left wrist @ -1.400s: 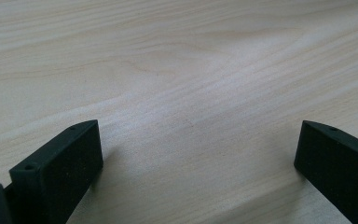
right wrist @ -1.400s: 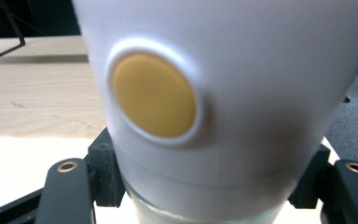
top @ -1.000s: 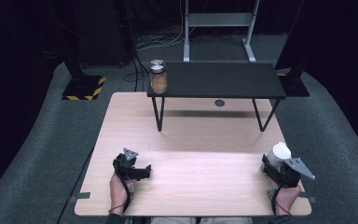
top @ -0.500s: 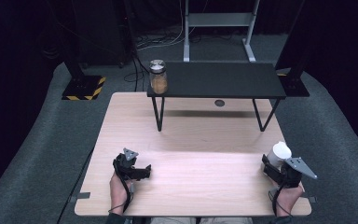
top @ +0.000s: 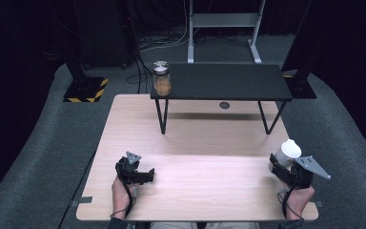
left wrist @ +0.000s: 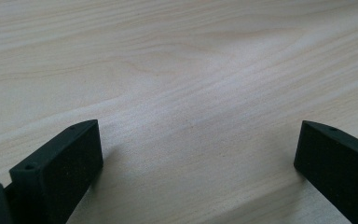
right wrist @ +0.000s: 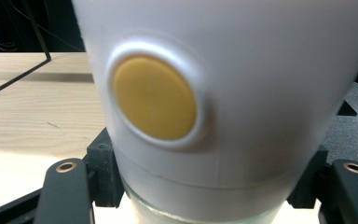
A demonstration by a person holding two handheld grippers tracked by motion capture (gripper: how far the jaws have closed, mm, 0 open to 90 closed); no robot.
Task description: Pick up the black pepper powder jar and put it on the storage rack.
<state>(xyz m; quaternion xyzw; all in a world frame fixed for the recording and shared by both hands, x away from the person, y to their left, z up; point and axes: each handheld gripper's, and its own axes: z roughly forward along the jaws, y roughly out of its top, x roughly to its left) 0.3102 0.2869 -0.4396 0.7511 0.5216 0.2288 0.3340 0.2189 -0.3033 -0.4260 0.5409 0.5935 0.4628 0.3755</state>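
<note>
My right gripper (top: pixel 282 162) is at the table's near right corner, shut on a white container (top: pixel 286 150). In the right gripper view that white container (right wrist: pixel 223 88) looms close, with a round yellow button (right wrist: pixel 154 98) on its side and a clear glass band at its lower end; the black jaws of the right gripper (right wrist: pixel 205 189) clamp it on both sides. My left gripper (top: pixel 147 175) rests low at the near left of the wooden table (top: pixel 195 138). Its jaws stand wide apart in the left gripper view, and the left gripper (left wrist: pixel 198 156) has bare wood between them.
A low black shelf (top: pixel 238 81) on thin legs stands across the far side of the table. A glass jar (top: pixel 162 78) with brown contents and a metal lid sits on its left end. Dark carpet surrounds the table, and stands and cables lie behind.
My right gripper has lifted slightly with the white container in its jaws. The left gripper has stayed in place.
</note>
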